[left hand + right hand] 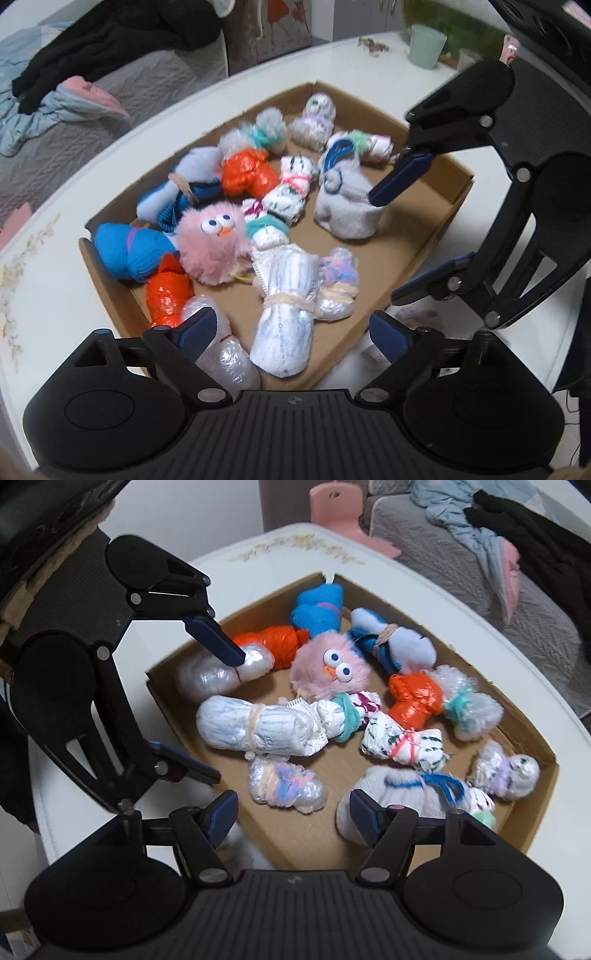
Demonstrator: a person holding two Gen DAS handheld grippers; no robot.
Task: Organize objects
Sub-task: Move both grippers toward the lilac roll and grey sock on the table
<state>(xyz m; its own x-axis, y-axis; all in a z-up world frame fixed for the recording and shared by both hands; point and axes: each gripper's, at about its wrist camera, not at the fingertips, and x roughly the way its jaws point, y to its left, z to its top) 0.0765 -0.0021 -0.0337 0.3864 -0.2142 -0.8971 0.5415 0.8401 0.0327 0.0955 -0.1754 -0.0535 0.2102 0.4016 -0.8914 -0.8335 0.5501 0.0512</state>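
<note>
Shallow cardboard tray (452, 206) on a white table (55, 295), low walls all round, one corner split (330, 576). Bare cardboard floor shows mainly along the near side by both grippers (314, 834); the rest is crowded with tied bundles.

Left gripper (291, 332) — jaws spread wide, nothing between them, hovering over the tray's near edge above a clear bubble-wrap bundle (225, 354) and a white-blue knit roll (284, 314). In the right view one of its fingers (218, 642) lies against that bubble-wrap bundle (221, 668); contact or just above, cannot tell.

Right gripper (291, 814) — also spread, empty, low over the near side. One finger (399, 177) is at the side of a grey sock bundle (347, 199) tied with blue cord; the other finger is outside the tray wall.

Contents: fuzzy pink ball (210, 243) with googly eyes and orange beak, mid-tray, hemmed in on most sides. Two crinkly orange foil bundles (247, 173) (166, 291). Blue sock bundle (133, 254) in a corner, a pale blue one with rope tie (181, 192) beside it. White printed cloth bundle with pink tie (291, 184), one with teal band (266, 229), fluffy white one with teal yarn (266, 133), small bubble-wrap ones with pastel yarn (336, 284) (314, 122). All soft, lumpy, mostly touching neighbours.

Around: mint cup (426, 46) at the far table edge, well apart from the tray. Grey sofa (110, 122) with black and pale blue clothes beyond the table; pink chair (343, 513) beside it.
</note>
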